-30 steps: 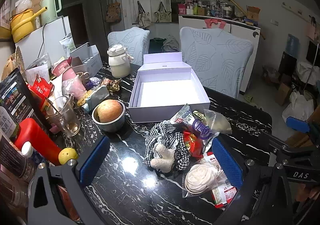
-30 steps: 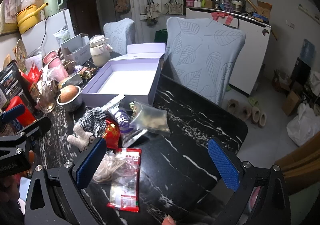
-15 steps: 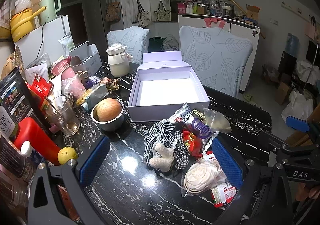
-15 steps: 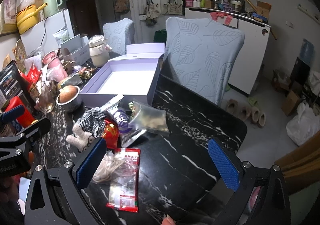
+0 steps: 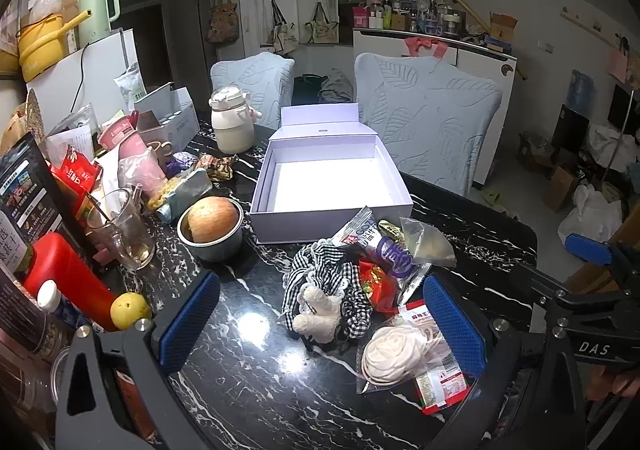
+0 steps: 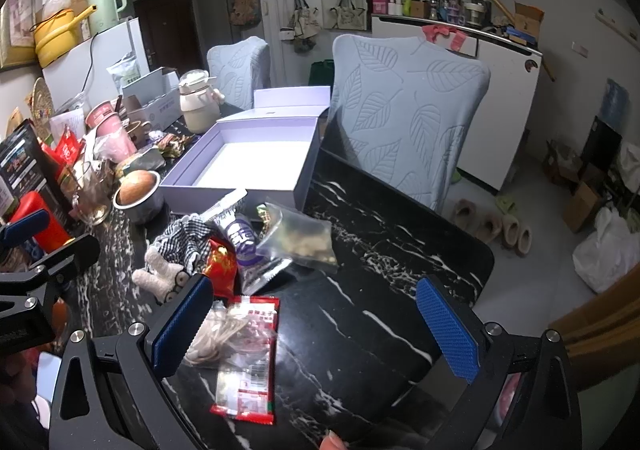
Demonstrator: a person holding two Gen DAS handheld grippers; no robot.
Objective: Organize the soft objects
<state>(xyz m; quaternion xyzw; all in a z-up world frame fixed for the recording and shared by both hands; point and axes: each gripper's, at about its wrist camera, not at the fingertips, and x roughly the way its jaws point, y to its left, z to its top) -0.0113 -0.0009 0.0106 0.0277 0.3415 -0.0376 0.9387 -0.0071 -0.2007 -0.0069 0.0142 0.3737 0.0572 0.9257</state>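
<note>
On black marble-pattern table [image 5: 248, 366]: steel bowl w/ an apple [image 5: 211, 226], clear glass mug [image 5: 120, 230] just left of it, red plastic bottle [image 5: 66, 278] w/ small yellow-green fruit [image 5: 129, 310] touching its base. Cream lidded jug [image 5: 231, 125] at far edge. Two leaf-pattern pale blue chair covers [image 5: 428, 121] behind; slippers [image 6: 496, 226] on floor.

Both wrist cameras look down from the near edge across the black marble counter [image 5: 256, 378]. The left view sits further left; both share the open lavender box [image 5: 328, 185] [image 6: 240, 165] and snack pile.
</note>
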